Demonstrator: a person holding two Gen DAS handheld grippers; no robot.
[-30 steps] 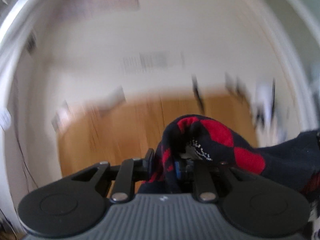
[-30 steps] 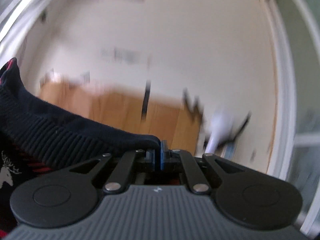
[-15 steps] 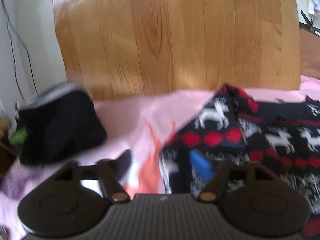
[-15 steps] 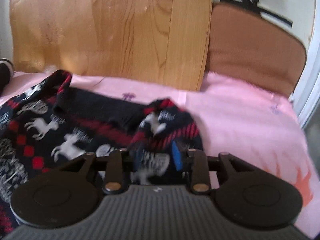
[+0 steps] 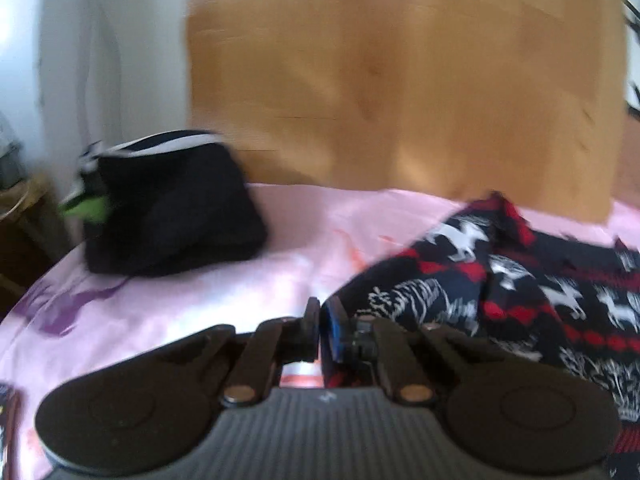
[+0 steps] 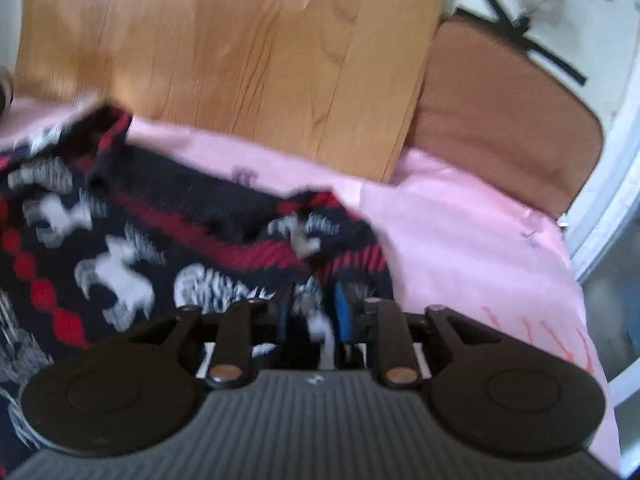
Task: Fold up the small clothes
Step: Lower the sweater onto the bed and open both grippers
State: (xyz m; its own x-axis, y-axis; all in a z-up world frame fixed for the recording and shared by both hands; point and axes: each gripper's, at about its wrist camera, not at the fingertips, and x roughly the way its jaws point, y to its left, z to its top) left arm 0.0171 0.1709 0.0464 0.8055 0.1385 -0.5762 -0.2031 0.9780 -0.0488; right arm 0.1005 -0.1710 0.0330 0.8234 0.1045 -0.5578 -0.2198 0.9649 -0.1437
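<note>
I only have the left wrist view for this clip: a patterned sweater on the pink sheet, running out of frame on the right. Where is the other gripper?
Observer: The right gripper is at the sweater's far end, its fingers either side of a bunched bit of cloth.
Operator: Clamped on it?
Observer: Too blurred to tell. There is a gap between the blue pads, with cloth in it.
Operator: Anything beyond the sweater on that side?
Observer: Bare pink sheet, then a brown cushion standing beside the wooden board.
</note>
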